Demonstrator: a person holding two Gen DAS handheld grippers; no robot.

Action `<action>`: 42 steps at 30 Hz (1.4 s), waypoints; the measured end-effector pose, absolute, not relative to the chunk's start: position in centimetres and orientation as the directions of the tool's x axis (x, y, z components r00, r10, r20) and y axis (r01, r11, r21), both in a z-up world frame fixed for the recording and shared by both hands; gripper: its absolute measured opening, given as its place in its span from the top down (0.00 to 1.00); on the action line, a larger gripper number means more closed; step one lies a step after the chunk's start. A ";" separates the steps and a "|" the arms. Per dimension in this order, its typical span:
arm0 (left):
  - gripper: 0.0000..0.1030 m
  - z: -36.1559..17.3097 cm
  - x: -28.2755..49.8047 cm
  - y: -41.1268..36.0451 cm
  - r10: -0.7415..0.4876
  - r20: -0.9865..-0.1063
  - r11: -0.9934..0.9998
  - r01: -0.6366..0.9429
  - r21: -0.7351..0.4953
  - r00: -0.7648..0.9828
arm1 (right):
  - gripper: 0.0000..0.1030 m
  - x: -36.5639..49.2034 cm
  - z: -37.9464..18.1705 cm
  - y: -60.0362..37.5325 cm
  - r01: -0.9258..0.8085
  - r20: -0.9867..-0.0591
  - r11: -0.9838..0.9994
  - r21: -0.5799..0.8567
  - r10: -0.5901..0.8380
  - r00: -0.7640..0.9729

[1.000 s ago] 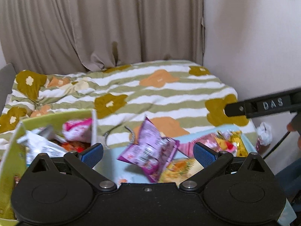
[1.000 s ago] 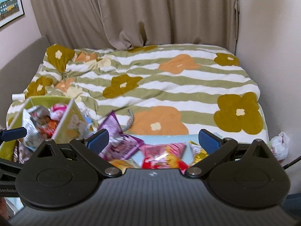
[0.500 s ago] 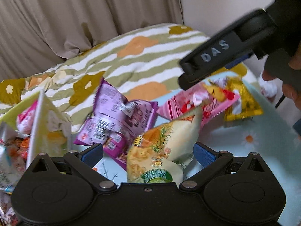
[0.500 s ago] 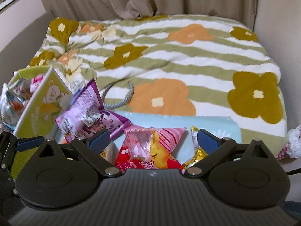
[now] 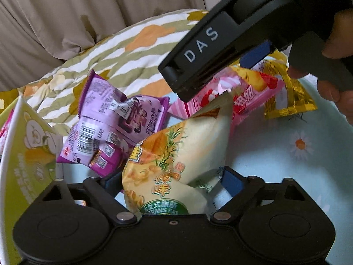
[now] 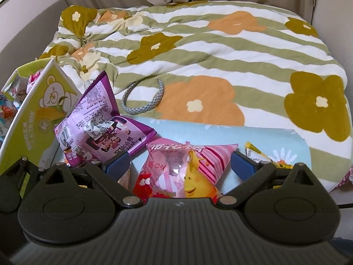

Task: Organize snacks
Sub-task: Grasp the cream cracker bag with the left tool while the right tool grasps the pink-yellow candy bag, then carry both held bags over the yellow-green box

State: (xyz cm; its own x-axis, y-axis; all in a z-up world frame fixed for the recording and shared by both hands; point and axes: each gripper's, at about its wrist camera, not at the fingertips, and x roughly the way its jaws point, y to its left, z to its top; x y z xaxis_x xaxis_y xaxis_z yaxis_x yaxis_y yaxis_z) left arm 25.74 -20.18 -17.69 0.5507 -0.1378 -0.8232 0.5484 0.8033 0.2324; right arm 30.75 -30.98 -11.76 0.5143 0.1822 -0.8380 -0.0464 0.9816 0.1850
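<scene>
On a light blue daisy cloth (image 5: 286, 176) lie several snack bags. A cream and yellow bag (image 5: 176, 145) stands between the pads of my left gripper (image 5: 172, 180), whose jaws are closing around it. The pads are at its edges, and I see no firm squeeze. My right gripper (image 6: 179, 164) is open low over a pink bag (image 6: 187, 172), one pad on each side. Its black casing marked DAS (image 5: 205, 44) fills the upper right of the left wrist view. A purple bag (image 5: 114, 128) leans at the left and a gold packet (image 5: 293, 97) lies at the right.
A green and white carton (image 6: 37, 119) holding several snacks stands at the left, close to the purple bag (image 6: 99, 128). A grey braided loop (image 6: 143, 108) lies on the flowered striped bedspread (image 6: 198, 44) behind. A person's hand (image 5: 339, 44) holds the right gripper. Curtain and wall lie beyond.
Both grippers have dropped toward the snacks. The left jaws have narrowed around the cream bag. The right gripper now sits over the pink bag, still wide.
</scene>
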 end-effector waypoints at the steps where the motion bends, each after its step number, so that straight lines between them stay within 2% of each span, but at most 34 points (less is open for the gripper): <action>1: 0.12 -17.8 25.8 -20.2 -0.141 -0.826 0.801 0.553 0.229 0.546 | 0.00 30.8 -11.9 -31.0 -0.045 -0.840 0.981 0.186 0.183 0.511; 6: 0.22 -18.0 25.6 -20.2 -0.162 -0.831 0.789 0.575 0.215 0.533 | 0.00 31.1 -12.3 -30.8 -0.055 -0.846 0.983 0.177 0.180 0.502; 8: 0.32 -18.0 25.4 -20.4 -0.151 -0.829 0.782 0.579 0.233 0.538 | 0.00 31.3 -12.6 -30.7 -0.060 -0.850 0.983 0.172 0.179 0.496; 13: 0.38 -17.8 25.0 -19.7 -0.155 -0.840 0.788 0.578 0.213 0.520 | 0.00 31.4 -13.1 -30.2 -0.084 -0.861 0.985 0.152 0.174 0.478; 25: 0.39 -17.5 24.2 -17.2 -0.117 -0.854 0.844 0.504 0.184 0.507 | 0.00 31.0 -13.9 -29.3 -0.156 -0.878 0.984 0.087 0.150 0.455; 33: 0.41 -16.6 23.5 -17.0 -0.114 -0.845 0.863 0.474 0.177 0.523 | 0.16 30.2 -13.6 -29.2 -0.184 -0.873 0.980 0.077 0.156 0.461; 42: 0.43 -13.6 21.2 -16.4 -0.123 -0.813 0.879 0.443 0.178 0.569 | 0.16 27.9 -10.8 -29.2 -0.153 -0.844 0.984 0.091 0.158 0.513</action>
